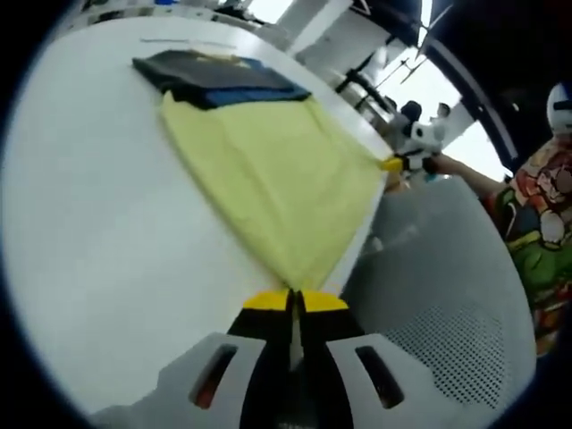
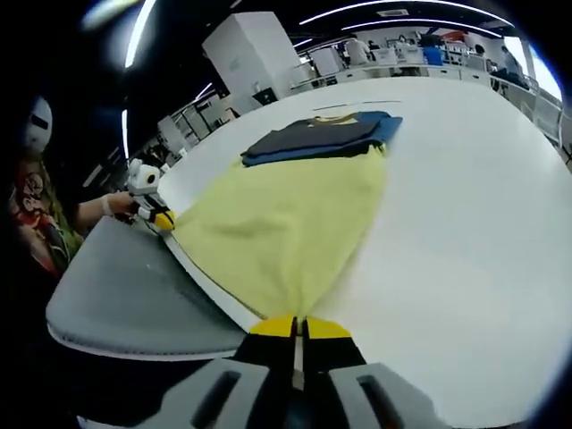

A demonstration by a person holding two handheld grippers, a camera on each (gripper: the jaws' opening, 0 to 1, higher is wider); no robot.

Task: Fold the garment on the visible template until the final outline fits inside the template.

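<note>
Left gripper view: both tools (image 1: 295,302) (image 2: 299,327) seemingly pinch yellow garment (image 1: 277,179) corners.

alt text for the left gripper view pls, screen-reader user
The left gripper, jaws shut, pinches one corner of a yellow garment spread on a white table. The right gripper holds another corner at the table's edge, and a folded dark garment lies beyond.
</note>
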